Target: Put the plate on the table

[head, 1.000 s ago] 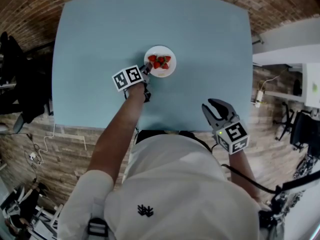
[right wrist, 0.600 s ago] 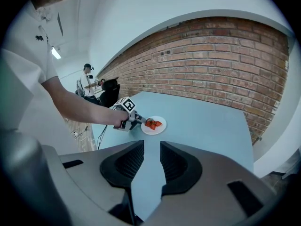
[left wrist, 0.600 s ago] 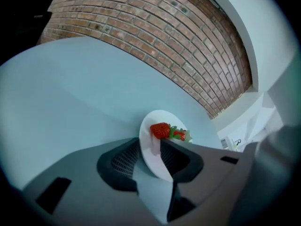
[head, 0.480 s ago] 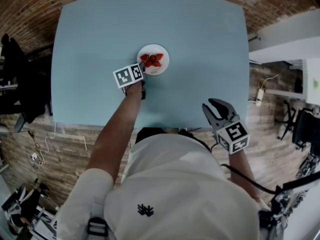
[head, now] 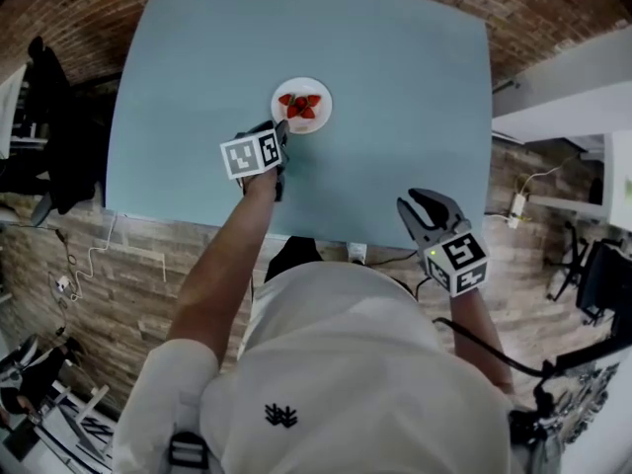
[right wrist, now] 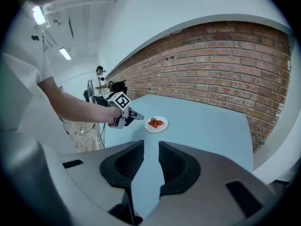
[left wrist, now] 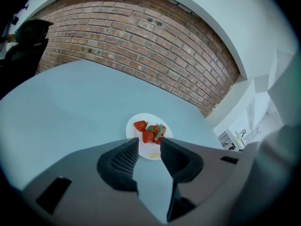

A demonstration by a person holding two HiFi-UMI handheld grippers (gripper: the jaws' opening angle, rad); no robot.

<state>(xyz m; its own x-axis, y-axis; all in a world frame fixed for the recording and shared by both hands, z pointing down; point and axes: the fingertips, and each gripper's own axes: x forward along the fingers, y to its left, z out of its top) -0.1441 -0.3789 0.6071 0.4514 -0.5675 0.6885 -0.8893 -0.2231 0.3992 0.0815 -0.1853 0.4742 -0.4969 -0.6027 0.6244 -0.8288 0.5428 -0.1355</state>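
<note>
- My left hand-held gripper [left wrist: 149, 141] is open. Its jaws have just been opening, and nothing sits between the pads.
- The white plate [head: 315, 120] rests flat on the blue desk [head: 405, 97], just beyond the tips of the left jaws.
- A few red strawberries [head: 299, 106] lie on the plate.
- My right hand-held gripper [right wrist: 151, 147] hovers by the desk's near edge, well apart from the plate, with its jaws apart and empty.

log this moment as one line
round white plate of strawberries: on pale blue table; left gripper: jaws just opened, nothing between; right gripper: open, empty
</note>
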